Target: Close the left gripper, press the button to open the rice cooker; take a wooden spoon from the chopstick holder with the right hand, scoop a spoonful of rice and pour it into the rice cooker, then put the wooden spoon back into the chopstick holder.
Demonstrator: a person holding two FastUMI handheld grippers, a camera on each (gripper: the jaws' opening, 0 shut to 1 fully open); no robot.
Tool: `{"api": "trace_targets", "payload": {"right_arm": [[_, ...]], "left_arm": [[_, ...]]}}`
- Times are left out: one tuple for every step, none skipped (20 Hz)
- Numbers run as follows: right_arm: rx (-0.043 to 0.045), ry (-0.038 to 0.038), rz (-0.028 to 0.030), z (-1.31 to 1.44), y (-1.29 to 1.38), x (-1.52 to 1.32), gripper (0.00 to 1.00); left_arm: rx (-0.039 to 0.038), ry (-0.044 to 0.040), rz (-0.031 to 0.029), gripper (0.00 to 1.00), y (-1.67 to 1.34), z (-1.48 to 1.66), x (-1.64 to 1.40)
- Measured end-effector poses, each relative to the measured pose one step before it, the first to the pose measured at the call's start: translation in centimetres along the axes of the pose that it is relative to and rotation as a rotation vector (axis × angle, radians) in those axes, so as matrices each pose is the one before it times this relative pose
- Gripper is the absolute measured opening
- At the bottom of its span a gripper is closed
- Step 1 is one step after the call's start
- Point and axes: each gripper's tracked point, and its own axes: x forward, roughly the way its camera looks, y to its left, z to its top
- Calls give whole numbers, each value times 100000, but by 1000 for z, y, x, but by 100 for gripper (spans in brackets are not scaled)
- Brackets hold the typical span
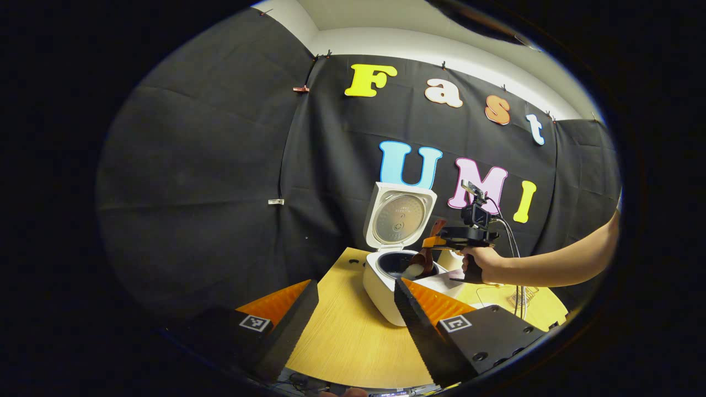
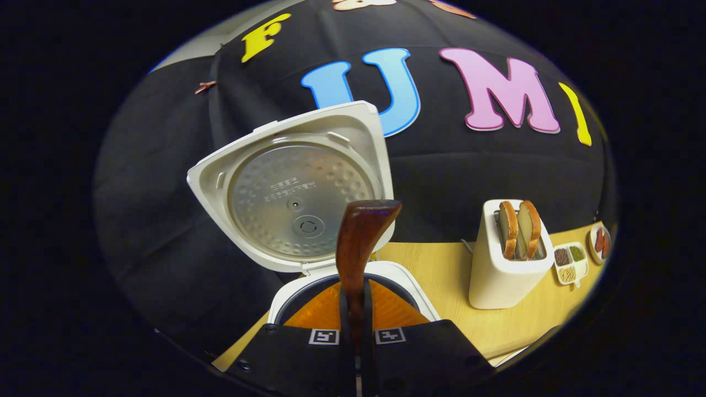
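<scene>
Rice cooker (image 1: 386,286) sits on the bench (image 1: 342,336) with its lid (image 2: 292,193) up, so the right hand-held gripper (image 2: 357,325), clamped on the wooden spoon (image 2: 361,242), tips it over the pot while the left hand-held gripper (image 1: 353,309) waits wide open, holding nothing.

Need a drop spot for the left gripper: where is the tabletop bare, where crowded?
Bare: the table in front and left of the rice cooker, and the strip between cooker and toaster. Crowded: over the pot, where the right gripper holds the wooden spoon; beyond the toaster sits a condiment tray.
</scene>
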Motion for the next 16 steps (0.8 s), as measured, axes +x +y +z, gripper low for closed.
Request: {"api": "trace_targets", "payload": {"right_arm": [[-5962, 194, 837, -6, 393, 18, 9], [-6081, -204, 918, 89, 461, -122, 9], [-6489, -143, 1216, 199, 433, -115, 9], [-6436, -103, 992, 213, 517, -82, 9], [-6343, 38, 1213, 180, 456, -5, 9], [-6187, -589, 723, 364, 483, -11, 9], [-6151, -430, 359, 351, 453, -156, 8], [-5864, -600, 149, 384, 338, -200, 9], [-5523, -525, 116, 304, 372, -169, 9], [-5121, -872, 580, 382, 452, -215, 14], [-3869, -916, 1327, 411, 559, -218, 9], [-3585, -1546, 1530, 369, 736, -54, 9], [-4837, -1380, 909, 393, 505, -295, 9], [-5318, -1150, -106, 522, 68, -90, 8], [-4571, -535, 141, 253, 170, -153, 8], [-2390, -272, 888, -78, 542, -92, 8]], "left_arm": [[13, -13, 14, 96, -128, -98, -70], [328, 153, 156, 96, -1, -71, -35], [161, 121, 180, 95, 52, -131, -87], [-113, 178, 38, 95, -43, -140, -30], [-251, 118, 71, 95, 38, -143, -59], [-399, 10, 133, 95, 28, -12, -30], [-465, -44, 24, 95, -20, 41, -8], [-288, -124, -17, 95, -176, 168, 84], [-149, 68, -212, 96, -238, 16, -81], [133, 43, -247, 95, -195, 89, -16], [367, -71, -260, 96, -154, -37, -91], [340, -124, -128, 97, -81, 140, 55], [169, -57, -72, 95, -161, 86, -42], [52, 153, -53, 96, -70, 126, -57], [63, 58, 78, 95, -96, -137, -56], [46, 54, 61, 95, 14, 9, -71]]}}
